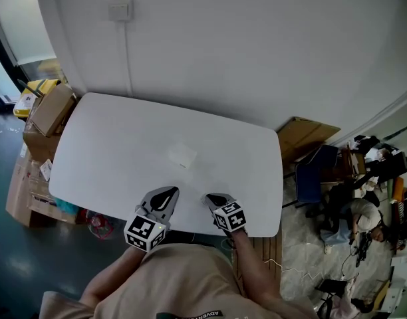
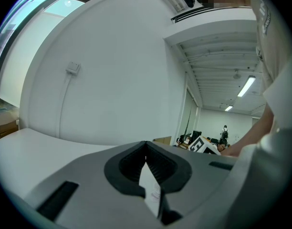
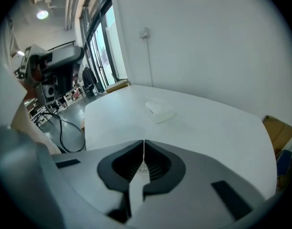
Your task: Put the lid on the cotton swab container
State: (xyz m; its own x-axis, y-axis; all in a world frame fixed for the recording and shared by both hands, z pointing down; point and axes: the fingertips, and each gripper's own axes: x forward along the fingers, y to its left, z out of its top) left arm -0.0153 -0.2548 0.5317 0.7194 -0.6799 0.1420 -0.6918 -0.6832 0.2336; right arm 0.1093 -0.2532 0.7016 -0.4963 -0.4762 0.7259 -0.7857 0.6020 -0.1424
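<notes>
A small, pale, square cotton swab container (image 1: 182, 155) lies near the middle of the white table (image 1: 110, 145). In the right gripper view the container (image 3: 159, 109) is ahead of the jaws and well out of reach. Whether its lid is a separate piece is too small to tell. My left gripper (image 1: 171, 191) hovers over the table's near edge with its jaws pressed together and nothing between them. My right gripper (image 1: 211, 197) is beside it, also shut and empty. In the gripper views the left gripper (image 2: 146, 146) faces the wall and the right gripper (image 3: 143, 143) faces the table.
Cardboard boxes (image 1: 49, 110) stand off the table's left end. More cardboard (image 1: 303, 137) and a blue chair (image 1: 315, 175) stand at its right end, with cluttered floor beyond. A wall socket (image 1: 120, 8) and its cable run sit on the white wall behind the table.
</notes>
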